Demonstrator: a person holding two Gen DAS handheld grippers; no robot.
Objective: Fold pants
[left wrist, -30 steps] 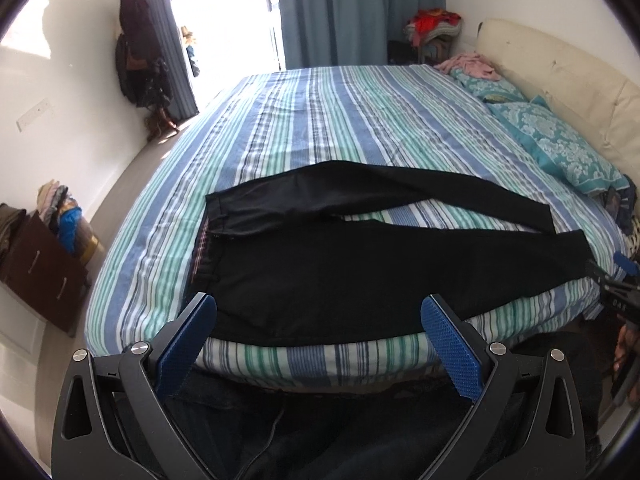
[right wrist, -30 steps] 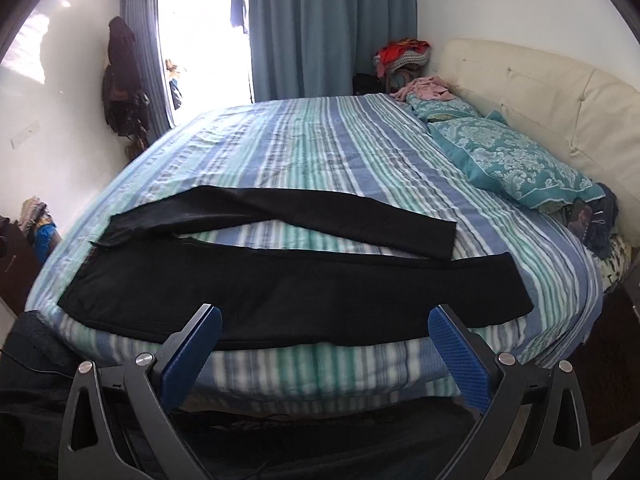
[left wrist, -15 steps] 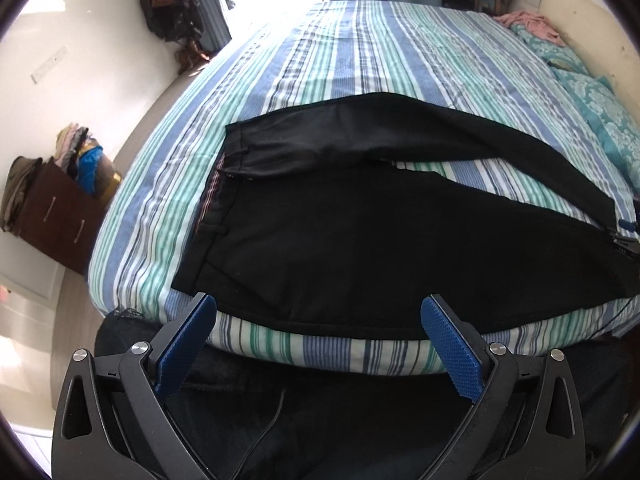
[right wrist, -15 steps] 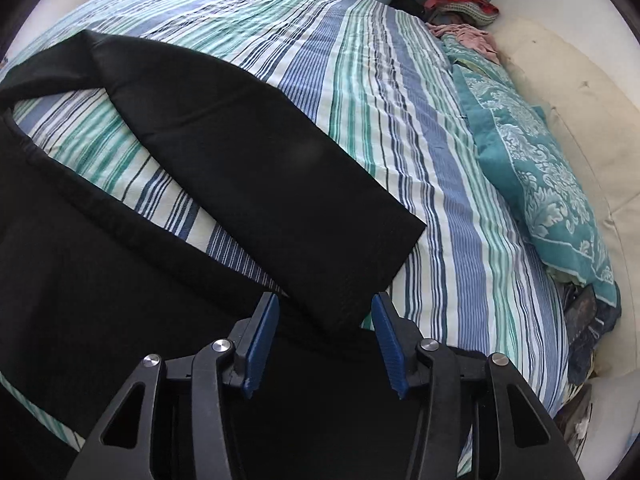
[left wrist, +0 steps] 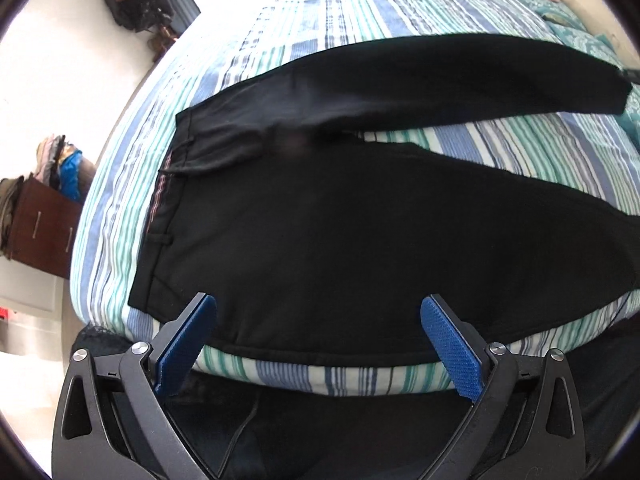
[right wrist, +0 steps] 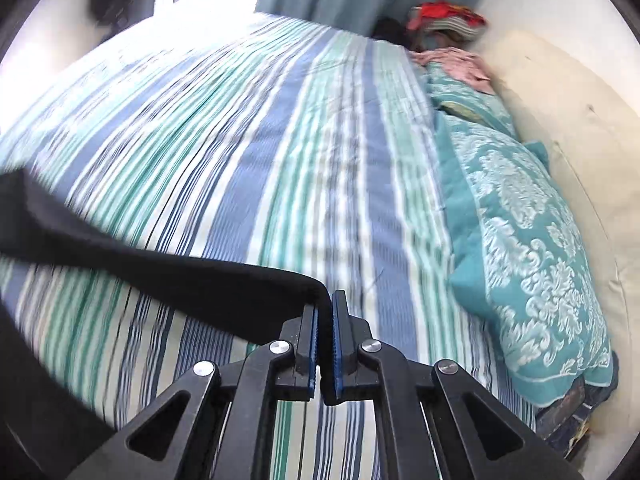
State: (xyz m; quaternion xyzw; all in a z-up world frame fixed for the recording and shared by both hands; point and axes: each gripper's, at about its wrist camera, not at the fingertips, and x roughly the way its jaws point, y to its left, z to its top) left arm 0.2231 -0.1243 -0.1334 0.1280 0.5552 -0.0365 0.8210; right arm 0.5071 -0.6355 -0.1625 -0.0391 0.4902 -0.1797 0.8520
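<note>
Black pants [left wrist: 340, 220] lie spread on the striped bed [left wrist: 320, 12], waistband at the left, legs running right. My left gripper [left wrist: 318, 332] is open and empty, hovering over the near edge of the pants at the hip. My right gripper [right wrist: 325, 320] is shut on the hem of the far pant leg [right wrist: 192, 276] and holds it lifted off the bed. That leg also shows raised across the top of the left wrist view [left wrist: 460, 80].
Teal patterned pillows [right wrist: 532, 248] and a cream headboard [right wrist: 568, 120] line the right side. A pile of clothes [right wrist: 448, 20] sits at the far corner. A brown dresser [left wrist: 40, 228] stands left of the bed.
My right gripper closed on the far leg's hem and lifted it. My left gripper moved in closer over the hip of the pants and stayed open.
</note>
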